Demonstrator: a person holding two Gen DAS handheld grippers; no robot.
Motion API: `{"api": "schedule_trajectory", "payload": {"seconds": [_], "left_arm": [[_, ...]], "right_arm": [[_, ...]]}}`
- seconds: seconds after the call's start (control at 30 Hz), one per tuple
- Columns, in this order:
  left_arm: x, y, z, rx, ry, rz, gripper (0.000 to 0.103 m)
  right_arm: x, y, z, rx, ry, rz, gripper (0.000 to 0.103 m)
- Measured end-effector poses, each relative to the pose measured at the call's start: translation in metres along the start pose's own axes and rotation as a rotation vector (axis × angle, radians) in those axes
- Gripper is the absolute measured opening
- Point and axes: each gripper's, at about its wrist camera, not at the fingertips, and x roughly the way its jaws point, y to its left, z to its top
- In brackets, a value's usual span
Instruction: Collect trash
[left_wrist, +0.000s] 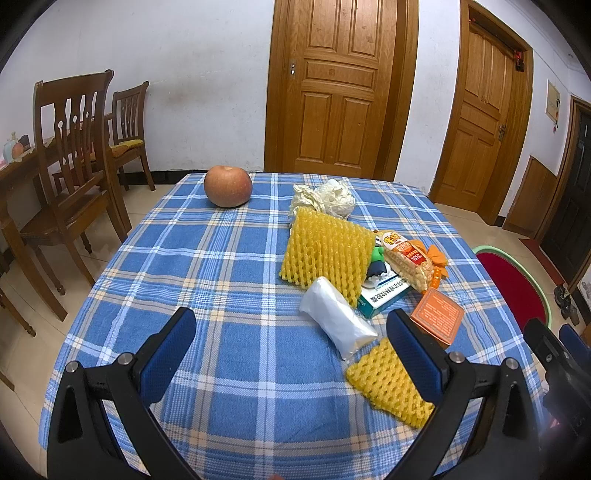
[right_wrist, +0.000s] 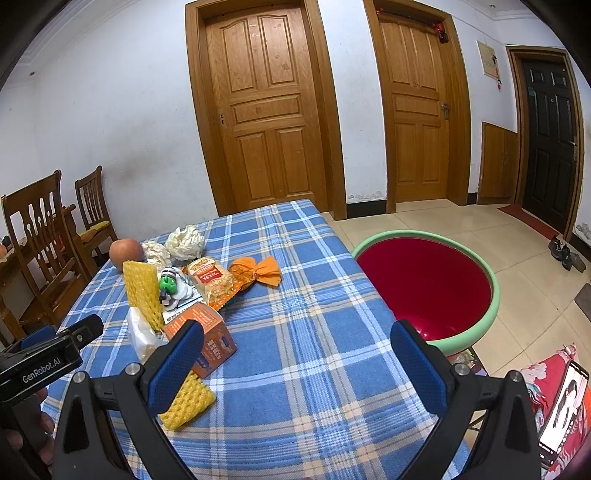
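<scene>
**Open grippers, a crowded pile, and a basin off the table edge**

Both grippers hang above the table (left_wrist: 229, 258) with nothing held: the left gripper (left_wrist: 291, 350) has its blue pads spread wide, and so does the right gripper (right_wrist: 295, 365).

Take the orange carton (right_wrist: 207, 339) as the landmark. The trash clusters around it: a small yellow foam net (right_wrist: 188, 400) just in front of it, partly under the right gripper's left pad; a clear plastic bag (left_wrist: 334, 315) just beside it on the left; a larger yellow foam net (left_wrist: 325, 254) behind that; a snack packet (right_wrist: 212, 278) and an orange wrapper (right_wrist: 256, 271) behind the carton; crumpled paper (right_wrist: 184, 242) farther back. An apple (left_wrist: 228, 185) sits well beyond the carton, at the far left. The red basin with a green rim (right_wrist: 424, 284), probably the place for the trash, stands on the floor to the carton's right, past the table edge.

Likely risks:

- The pieces touch and overlap, so closing on one could drag a neighbour or push the carton along the cloth.
- The foam nets and plastic bag look soft and light; a shallow pinch may slip, or catch the tablecloth (right_wrist: 314, 332) and rumple it.
- Light items let go too early might land on the floor short of the basin.
- The apple looks like food, not trash; sweeping it in would be a mistake.
- The two grippers sit near each other by the carton and could collide.
</scene>
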Motion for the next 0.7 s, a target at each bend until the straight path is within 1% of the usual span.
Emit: {"api": "schedule_trajectory", "payload": {"seconds": [0.43,0.7], "left_arm": [[0.0002,0.0001,-0.0001,-0.001,0.0,-0.001,0.101],[0.0073,-0.0021,-0.0003,0.0,0.006,-0.005,0.101]], "right_arm": [[0.0007,-0.0011,-0.0003,-0.001,0.001,0.0,0.103],[0.0012,-0.0014,-0.0007,0.0,0.003,0.0,0.103]]}}
